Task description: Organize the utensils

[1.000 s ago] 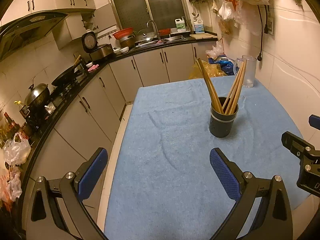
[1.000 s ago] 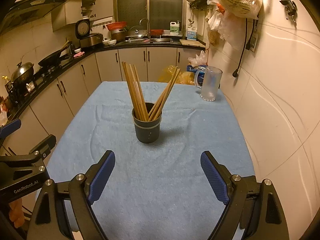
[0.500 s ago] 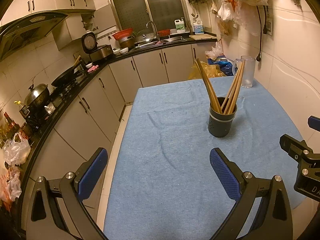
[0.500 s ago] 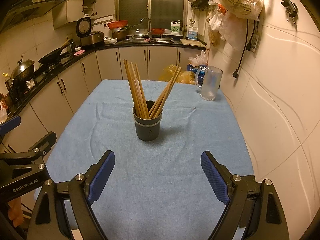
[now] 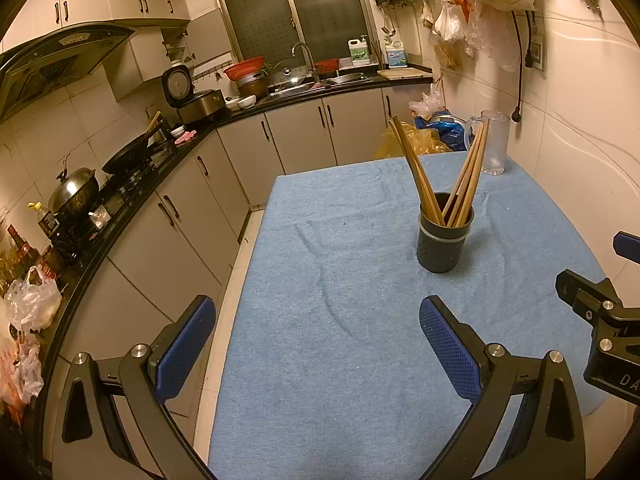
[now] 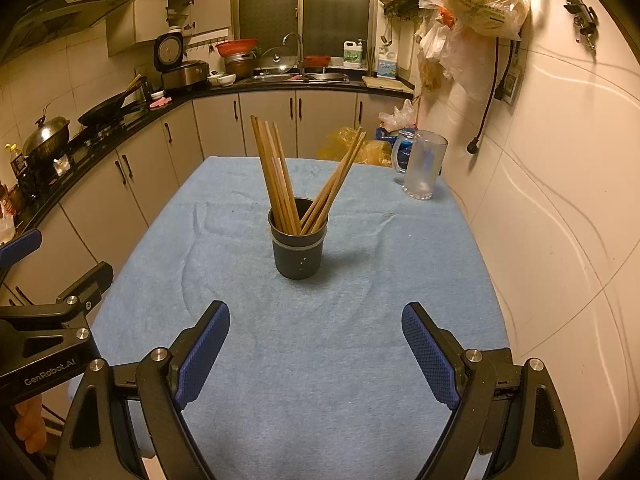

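Two grippers: both were spread wide and held nothing, hovering over the near part of the blue cloth (image 6: 320,360).
Change since a second ago: almost none; the holder (image 5: 442,240) sat a touch higher and further left in the left wrist view, and the right gripper's body a little lower at that view's right edge.
Left gripper (image 5: 316,344): its left finger hung past the cloth's left edge, over the floor gap beside the cabinets (image 5: 172,240); its right finger was over the cloth.
Room to the left: a narrow strip of floor between the cloth edge and the cabinets.
Chopsticks (image 6: 280,176): wooden, standing in the dark holder (image 6: 298,252) in two bunches, one leaning left and one leaning right.
Holder: upright on the cloth, ahead of the right gripper (image 6: 316,354) and roughly centred between its fingers; ahead and to the right of the left gripper.
Room around the holder: bare cloth on every side, with a wide bare stretch between it and both grippers.
Glass mug (image 6: 422,170): at the far right corner of the cloth, well apart from the holder.
Right edge: the cloth ended close to the white wall (image 6: 560,220).
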The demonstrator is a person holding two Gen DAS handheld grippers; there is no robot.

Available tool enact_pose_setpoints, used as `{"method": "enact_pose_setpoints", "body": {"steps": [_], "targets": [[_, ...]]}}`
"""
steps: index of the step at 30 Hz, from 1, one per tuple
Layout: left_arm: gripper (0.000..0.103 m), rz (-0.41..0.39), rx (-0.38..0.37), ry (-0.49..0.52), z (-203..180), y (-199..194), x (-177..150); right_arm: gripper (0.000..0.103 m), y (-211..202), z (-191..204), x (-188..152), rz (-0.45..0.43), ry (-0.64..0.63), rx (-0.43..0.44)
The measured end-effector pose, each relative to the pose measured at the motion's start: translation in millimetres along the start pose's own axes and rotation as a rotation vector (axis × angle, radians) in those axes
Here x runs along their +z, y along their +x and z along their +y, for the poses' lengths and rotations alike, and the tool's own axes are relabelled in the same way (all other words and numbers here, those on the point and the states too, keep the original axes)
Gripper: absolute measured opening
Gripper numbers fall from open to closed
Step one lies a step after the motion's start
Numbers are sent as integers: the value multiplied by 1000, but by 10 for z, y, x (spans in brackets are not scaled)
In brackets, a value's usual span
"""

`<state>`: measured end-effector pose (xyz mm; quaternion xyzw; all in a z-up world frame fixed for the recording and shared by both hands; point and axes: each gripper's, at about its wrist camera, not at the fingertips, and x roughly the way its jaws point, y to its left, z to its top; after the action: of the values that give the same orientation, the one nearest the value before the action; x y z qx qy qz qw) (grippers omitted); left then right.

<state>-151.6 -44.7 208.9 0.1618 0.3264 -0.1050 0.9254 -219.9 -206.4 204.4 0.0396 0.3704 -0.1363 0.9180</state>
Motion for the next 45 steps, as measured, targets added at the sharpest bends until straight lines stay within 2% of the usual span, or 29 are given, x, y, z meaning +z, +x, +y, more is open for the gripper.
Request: {"method": "enact_pose_setpoints", "body": {"steps": [25, 45], "targets": [[101, 5, -2, -6, -12, 22, -42, 91, 74, 149, 5, 15, -18, 11], [101, 17, -4, -12, 156, 113, -56, 91, 153, 250, 36, 29, -28, 24]]}}
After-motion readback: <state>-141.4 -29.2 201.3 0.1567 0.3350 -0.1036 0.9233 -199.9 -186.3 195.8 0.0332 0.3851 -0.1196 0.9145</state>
